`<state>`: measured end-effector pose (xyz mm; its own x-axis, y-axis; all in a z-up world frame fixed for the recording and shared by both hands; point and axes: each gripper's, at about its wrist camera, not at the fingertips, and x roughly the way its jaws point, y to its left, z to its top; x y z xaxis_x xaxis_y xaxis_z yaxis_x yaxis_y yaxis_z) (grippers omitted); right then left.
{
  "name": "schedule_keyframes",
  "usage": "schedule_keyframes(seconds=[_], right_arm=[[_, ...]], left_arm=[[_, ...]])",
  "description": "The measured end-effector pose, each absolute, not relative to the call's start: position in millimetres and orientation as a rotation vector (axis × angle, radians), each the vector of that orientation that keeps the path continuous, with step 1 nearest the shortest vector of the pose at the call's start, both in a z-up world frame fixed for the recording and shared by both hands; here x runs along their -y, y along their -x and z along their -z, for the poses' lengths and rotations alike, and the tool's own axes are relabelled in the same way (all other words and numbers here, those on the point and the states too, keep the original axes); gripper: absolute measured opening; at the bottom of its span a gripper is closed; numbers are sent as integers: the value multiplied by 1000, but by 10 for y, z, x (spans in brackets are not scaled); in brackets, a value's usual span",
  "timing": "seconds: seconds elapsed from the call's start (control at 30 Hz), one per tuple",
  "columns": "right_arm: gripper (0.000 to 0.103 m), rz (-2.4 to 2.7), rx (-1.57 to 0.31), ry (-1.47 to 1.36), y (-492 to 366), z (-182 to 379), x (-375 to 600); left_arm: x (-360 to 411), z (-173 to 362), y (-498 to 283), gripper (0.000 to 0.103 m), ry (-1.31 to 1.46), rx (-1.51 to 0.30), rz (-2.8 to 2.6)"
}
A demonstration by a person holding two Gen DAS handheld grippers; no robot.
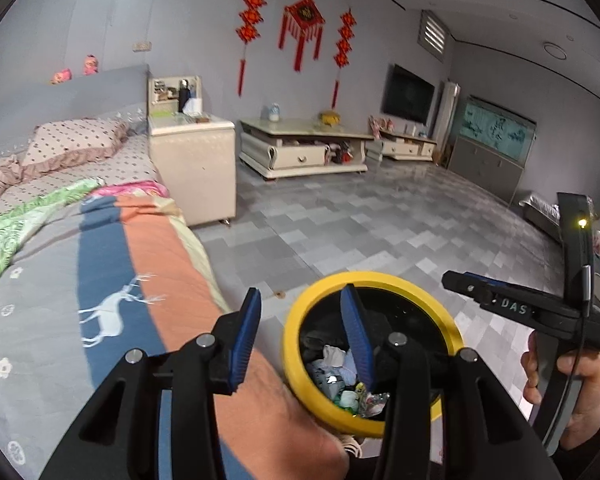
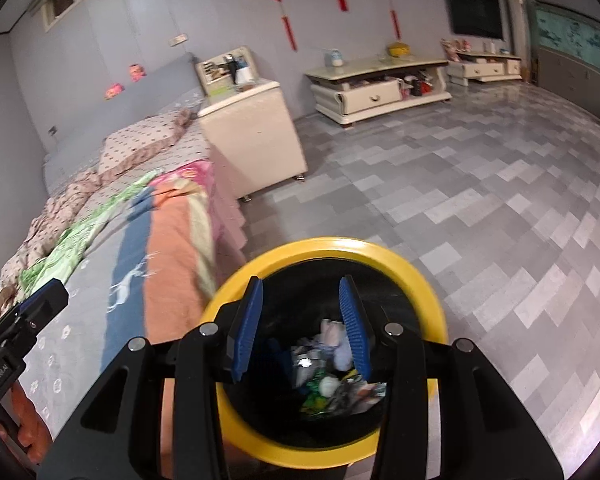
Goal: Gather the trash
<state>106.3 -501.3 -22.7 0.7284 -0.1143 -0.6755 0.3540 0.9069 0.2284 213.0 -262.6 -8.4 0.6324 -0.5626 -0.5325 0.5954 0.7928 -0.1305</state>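
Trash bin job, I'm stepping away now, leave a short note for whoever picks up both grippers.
Left gripper: open, empty, held over the bed edge and the bin's near rim.
Right gripper: open, empty, right above the bin mouth.
Yellow-rimmed bin: on the tiled floor beside the bed, holding wrappers and crumpled tissue.
Done: some trash is already in the bin.
Left: one small speck on the floor near the bin; too small to identify. Check the bed and floor for more.

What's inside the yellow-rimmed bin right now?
The yellow-rimmed bin holds mixed trash: crumpled white tissue, shiny wrappers, green packaging, against a black lining. The open right gripper hangs above it, and its fingers cover part of the pile. Lower layers are hidden.
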Motion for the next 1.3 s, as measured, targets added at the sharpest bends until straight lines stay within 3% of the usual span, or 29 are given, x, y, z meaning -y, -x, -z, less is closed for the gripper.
schedule_keyframes(seconds=[0.53,0.9,1.07,1.3], right_arm=[[43,4,-693,-262,-1224,-228,3453],[45,-139,-714,-165,-1351,-302,2381],[51,-173,-725,-131,-1320,-234,2011],[73,-139,-706,-105,-1267,-115,1763]], left_arm=[[1298,-384,-1495,42,12,-443,501],[469,-438,-1121,51,60,-407,361],[110,-405,-995,59,88,-403,298],[-160,-327,-853,78,114,-396,236]])
